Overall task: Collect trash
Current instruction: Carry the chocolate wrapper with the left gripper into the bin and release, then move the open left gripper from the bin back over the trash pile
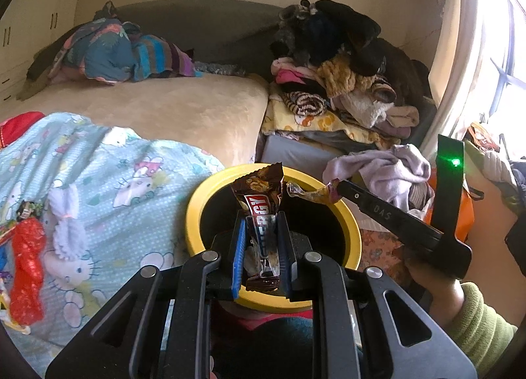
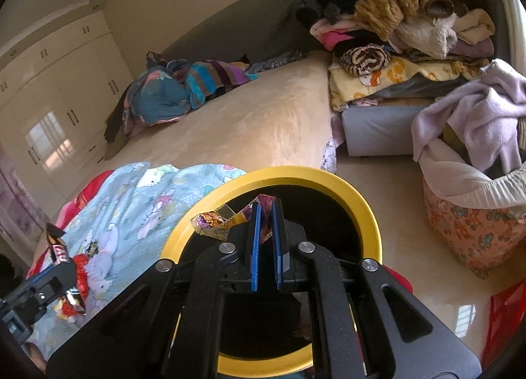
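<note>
Both wrappers are poised over the bin, a black tub with a yellow rim standing on the floor just beside the bed. The job now, as I judge it, is the drop, and it will go best if each wrapper is clear inside the rim before the jaws part.

The left hand-held gripper is clamped nearly shut on a brown chocolate bar wrapper, which stands upright between the blue pads, its top over the bin's mouth. The right hand-held gripper is pinched almost fully closed on a crinkled foil candy wrapper; the foil trails off to the left, with its loose end over the near-left rim. That end could catch or fall outside, so the right gripper should shift further toward the centre first.

Both grippers tilt moderately downward toward the opening, side by side. A hand in a green sleeve holds the right one.

More red and brown scraps lie on the patterned blanket to the left.
</note>
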A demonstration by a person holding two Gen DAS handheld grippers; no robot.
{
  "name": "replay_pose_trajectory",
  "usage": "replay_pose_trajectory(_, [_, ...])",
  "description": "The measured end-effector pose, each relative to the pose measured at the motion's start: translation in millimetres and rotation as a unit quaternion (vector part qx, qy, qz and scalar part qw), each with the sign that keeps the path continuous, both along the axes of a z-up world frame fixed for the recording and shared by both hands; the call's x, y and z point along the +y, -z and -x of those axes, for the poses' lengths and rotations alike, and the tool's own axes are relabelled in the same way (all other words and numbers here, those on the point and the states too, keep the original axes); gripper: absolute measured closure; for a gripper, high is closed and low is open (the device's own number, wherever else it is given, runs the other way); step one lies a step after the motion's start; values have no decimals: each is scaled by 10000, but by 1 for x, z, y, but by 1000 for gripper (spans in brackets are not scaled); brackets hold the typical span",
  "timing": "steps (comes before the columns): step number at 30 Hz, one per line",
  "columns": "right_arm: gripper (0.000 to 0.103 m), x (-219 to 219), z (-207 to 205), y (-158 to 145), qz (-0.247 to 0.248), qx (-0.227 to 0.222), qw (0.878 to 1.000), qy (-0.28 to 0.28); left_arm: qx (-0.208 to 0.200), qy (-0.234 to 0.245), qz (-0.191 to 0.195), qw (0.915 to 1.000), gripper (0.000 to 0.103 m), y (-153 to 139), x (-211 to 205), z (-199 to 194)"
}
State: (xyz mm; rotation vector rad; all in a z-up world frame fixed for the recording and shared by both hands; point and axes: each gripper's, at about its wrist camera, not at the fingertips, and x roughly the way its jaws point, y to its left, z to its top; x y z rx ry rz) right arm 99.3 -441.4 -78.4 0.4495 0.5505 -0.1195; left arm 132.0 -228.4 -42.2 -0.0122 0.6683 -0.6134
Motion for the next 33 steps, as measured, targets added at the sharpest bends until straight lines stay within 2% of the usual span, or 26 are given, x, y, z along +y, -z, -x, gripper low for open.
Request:
replay_pose_trajectory(18, [98,-7,-7,19,-12,221,9997,-35,489,44,-78,9988,86,50,-27,-43])
replay_pose_trajectory(22, [95,-8,-10,23,-50,295,9995,-83,522,39,-9,9986,85,57,-27,-53])
replay_pose_trajectory(23, [89,-9,-10,25,-96,317,9994,-78,486,69,23,9988,83,58,-26,-54])
replay_pose_trajectory(25, [80,-10,-10,27,-148,337,9993,-18,405,57,-9,9992,70,59,-26,-55])
replay_pose_trajectory(26, [78,-10,-10,28,-155,343,9993,4,379,34,-31,9993,56,59,-26,-55])
replay_pose_trajectory(27, [78,-10,-9,28,-156,349,9993,8,365,13,-24,9993,48,59,-25,-55])
replay_pose_trajectory(33, [58,-6,-6,25,-30,271,9996,99,183,-166,56,9997,22,48,-10,-49])
